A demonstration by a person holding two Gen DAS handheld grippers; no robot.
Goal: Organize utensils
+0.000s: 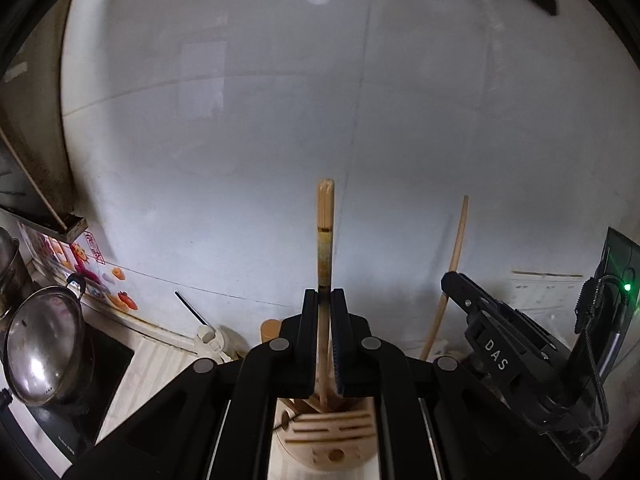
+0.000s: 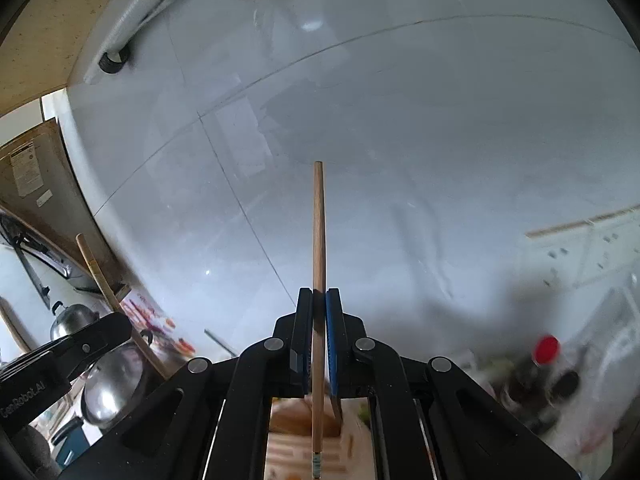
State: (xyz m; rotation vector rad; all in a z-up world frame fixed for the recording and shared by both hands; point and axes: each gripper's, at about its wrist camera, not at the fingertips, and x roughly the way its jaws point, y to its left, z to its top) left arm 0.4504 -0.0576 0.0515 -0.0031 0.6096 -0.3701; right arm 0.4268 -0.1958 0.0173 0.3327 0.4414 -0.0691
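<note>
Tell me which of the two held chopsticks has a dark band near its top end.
The one in the left gripper: that chopstick is thicker, with a dark ring and stained section below its tip. The right gripper's chopstick is slim, plain brown wood.

your two wrist cameras look along their fingers at the near white tiled wall (image 1: 240, 120); both catch the steel pot (image 2: 112, 392).

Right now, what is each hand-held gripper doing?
Left hand-held gripper: shut on a chopstick.
Right hand-held gripper: shut on a wooden stick.
</note>
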